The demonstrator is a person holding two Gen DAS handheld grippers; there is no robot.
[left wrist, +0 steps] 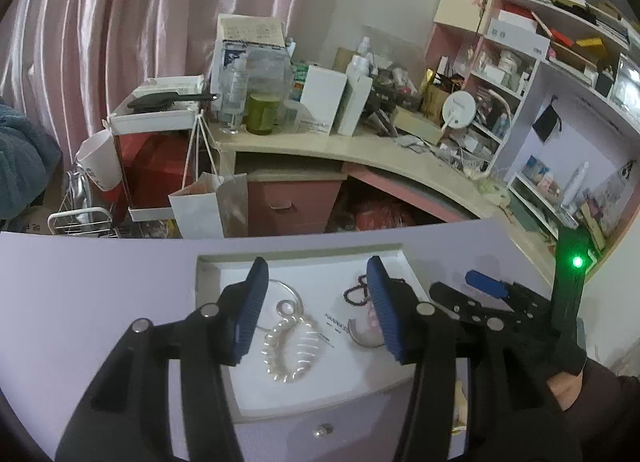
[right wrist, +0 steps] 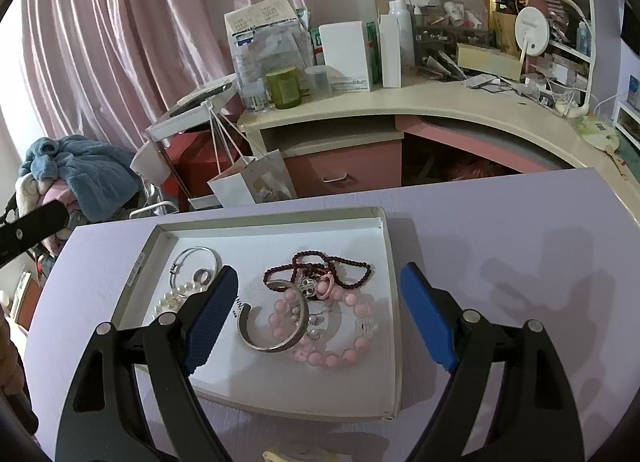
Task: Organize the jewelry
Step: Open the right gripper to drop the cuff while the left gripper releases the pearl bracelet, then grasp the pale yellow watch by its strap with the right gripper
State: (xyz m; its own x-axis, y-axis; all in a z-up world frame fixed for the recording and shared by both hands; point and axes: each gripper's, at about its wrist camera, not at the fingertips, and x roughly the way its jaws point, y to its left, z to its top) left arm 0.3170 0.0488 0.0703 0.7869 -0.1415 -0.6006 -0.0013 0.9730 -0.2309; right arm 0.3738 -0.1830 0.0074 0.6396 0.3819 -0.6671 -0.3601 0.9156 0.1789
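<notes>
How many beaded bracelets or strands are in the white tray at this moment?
3. A dark red bead strand lies at the back of the white tray, a pink bead bracelet at the front right, and a pearl bracelet at the left, partly hidden behind the right gripper.

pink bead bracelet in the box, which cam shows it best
The right wrist view. There the pink bead bracelet lies almost whole in the white box, only partly overlapped by the silver cuff. In the left wrist view the left gripper's right finger hides it, leaving only a pink sliver showing.
</notes>
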